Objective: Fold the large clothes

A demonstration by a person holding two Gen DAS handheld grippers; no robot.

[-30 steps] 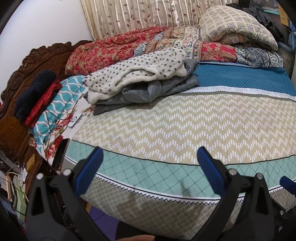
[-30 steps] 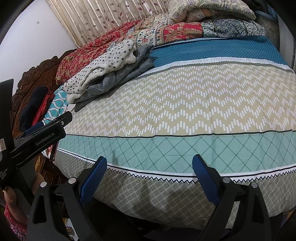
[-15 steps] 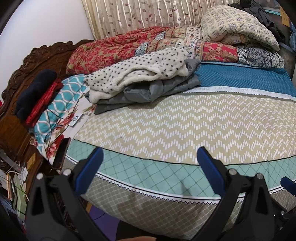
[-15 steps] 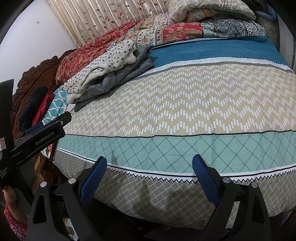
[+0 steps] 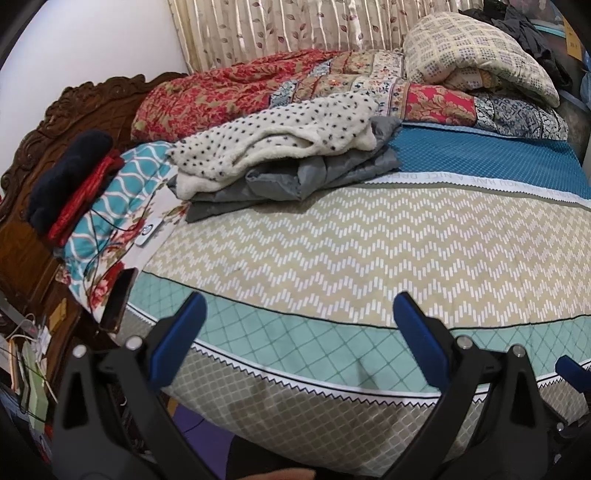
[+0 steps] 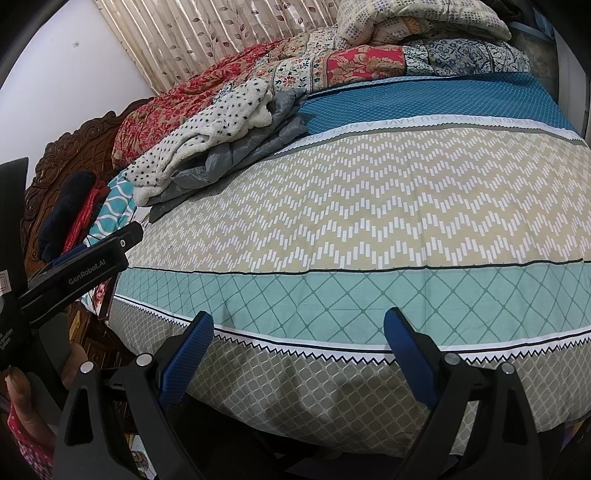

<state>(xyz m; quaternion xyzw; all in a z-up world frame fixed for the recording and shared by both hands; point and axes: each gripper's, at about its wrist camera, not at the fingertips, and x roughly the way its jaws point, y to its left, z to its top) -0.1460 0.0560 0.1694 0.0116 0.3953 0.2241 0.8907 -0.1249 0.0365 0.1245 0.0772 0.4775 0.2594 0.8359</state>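
Note:
A cream fleece with black dots (image 5: 280, 147) (image 6: 207, 133) lies crumpled on a grey quilted jacket (image 5: 295, 177) (image 6: 243, 147) at the far left of the bed. My left gripper (image 5: 299, 332) hangs open over the bed's near edge, nothing between its blue pads. My right gripper (image 6: 299, 339) is also open and empty, at the same near edge. Both stay well short of the clothes. In the right wrist view the left gripper's black body (image 6: 74, 273) shows at the left, held by a hand (image 6: 22, 417).
The bed carries a patterned sheet (image 5: 369, 251) in beige, teal and blue. A red floral quilt (image 5: 236, 85) and a rolled cream blanket (image 5: 476, 62) lie along the far side. A carved wooden headboard (image 5: 48, 125) with folded items (image 5: 70, 181) stands left. A curtain (image 5: 280, 29) hangs behind.
The left gripper's view has crept slightly closer to the bed and the clothes pile. The right gripper has barely moved. Both remain open.

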